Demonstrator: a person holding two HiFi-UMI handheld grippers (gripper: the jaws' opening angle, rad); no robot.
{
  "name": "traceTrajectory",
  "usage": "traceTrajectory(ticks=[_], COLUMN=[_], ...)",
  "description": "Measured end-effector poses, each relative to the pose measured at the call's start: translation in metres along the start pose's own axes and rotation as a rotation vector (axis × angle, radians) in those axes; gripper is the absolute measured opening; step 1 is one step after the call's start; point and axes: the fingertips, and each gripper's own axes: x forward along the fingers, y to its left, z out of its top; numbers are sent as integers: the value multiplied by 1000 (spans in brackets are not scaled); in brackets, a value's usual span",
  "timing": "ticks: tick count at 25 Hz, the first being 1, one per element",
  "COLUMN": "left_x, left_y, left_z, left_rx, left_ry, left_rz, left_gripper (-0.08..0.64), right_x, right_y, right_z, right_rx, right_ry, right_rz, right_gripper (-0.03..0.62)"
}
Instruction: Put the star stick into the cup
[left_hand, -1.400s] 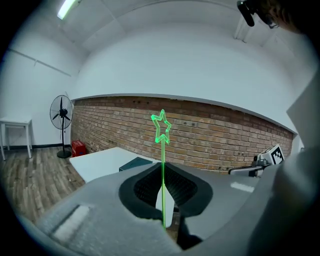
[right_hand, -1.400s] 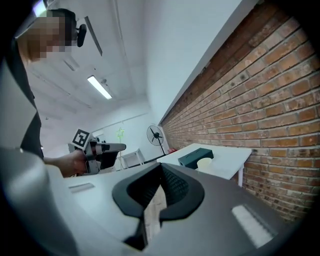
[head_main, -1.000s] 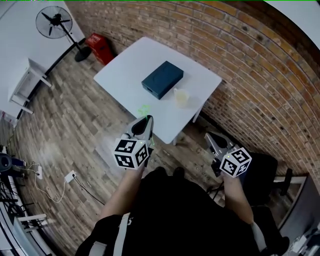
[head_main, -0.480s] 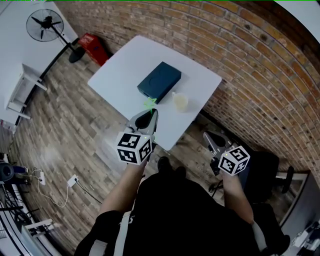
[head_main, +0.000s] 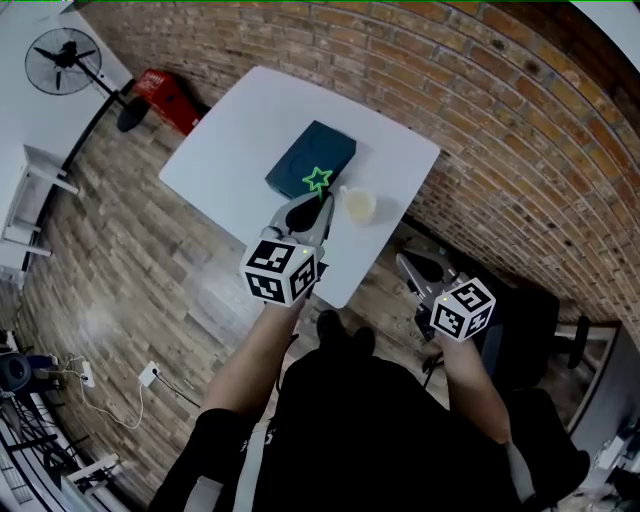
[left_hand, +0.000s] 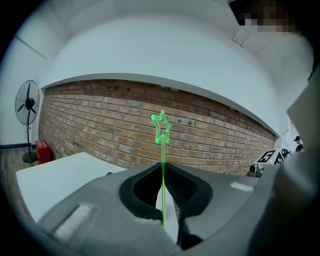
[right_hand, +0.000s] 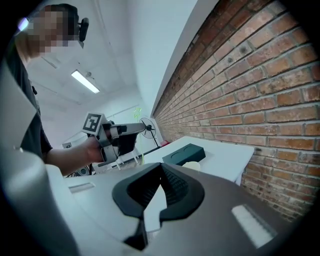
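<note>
My left gripper (head_main: 319, 212) is shut on the thin stem of the green star stick (head_main: 318, 180), which stands upright from the jaws (left_hand: 162, 129). In the head view the star shows over the near edge of the dark blue box (head_main: 305, 155), just left of the pale cup (head_main: 359, 205). The cup stands upright on the white table (head_main: 250, 130), near its front right side, and it also shows in the right gripper view (right_hand: 190, 165). My right gripper (head_main: 408, 268) hangs off the table's front right corner, shut with nothing in it (right_hand: 159, 172).
The dark blue box (right_hand: 184, 153) lies flat at the table's middle. A brick wall (head_main: 480, 120) runs behind and to the right of the table. A standing fan (head_main: 60, 60) and a red object (head_main: 165, 95) are at the far left. A black chair (head_main: 530, 330) is at my right.
My left gripper has carried the star stick forward from off the table's front edge to over the table, close to the cup. The right gripper has barely moved.
</note>
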Motion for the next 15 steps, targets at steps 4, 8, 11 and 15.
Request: traceTrajectory(ticks=[4, 8, 11, 15], left_x=[29, 54, 70, 89], left_y=[-3, -8, -10, -10], left_z=[4, 8, 8, 4], left_rx=[-11, -14, -6, -8], left_ry=[-21, -38, -45, -48], left_rz=[-55, -96, -120, -145], left_gripper=[18, 18, 18, 18], right_x=[4, 5, -1, -10], right_y=[-6, -11, -18, -29], right_z=[-1, -7, -10, -16], right_rx=[16, 26, 46, 74], right_ry=[6, 20, 21, 20], right_rz=[-26, -47, -77, -118], right_gripper=[-2, -2, -2, -2])
